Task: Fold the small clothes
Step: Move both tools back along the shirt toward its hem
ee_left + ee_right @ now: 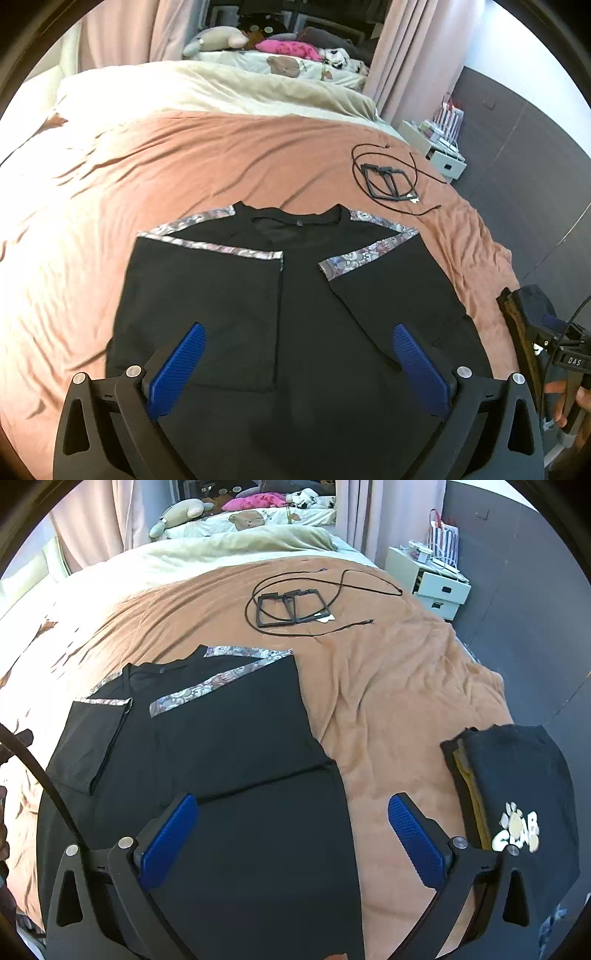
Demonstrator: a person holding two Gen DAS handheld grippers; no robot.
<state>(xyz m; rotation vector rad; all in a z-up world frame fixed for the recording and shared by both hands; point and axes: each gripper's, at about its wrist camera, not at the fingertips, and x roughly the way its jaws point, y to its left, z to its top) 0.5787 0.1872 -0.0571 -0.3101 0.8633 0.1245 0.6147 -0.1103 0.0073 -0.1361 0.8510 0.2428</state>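
Left wrist camera: sits just behind left gripper (297, 345), looks forward and down, black shirt (236, 295) close below, spread across middle. Bed (221, 155) runs off toward 12 o'clock, curtains far.

Right wrist camera: behind right gripper (291, 821), same tilt, a bit more to right. Shirt (229, 723) at 10 o'clock, folded stack (517, 775) at 3 o'clock.

Both views share shirt, bed, black frames (388, 181) (291, 607).

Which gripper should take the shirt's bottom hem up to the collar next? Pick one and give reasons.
Left, probably. The left gripper hangs open, centred over the black shirt, both fingers over cloth. The right gripper is open too, but it straddles the shirt's edge, with one finger over the bedspread.
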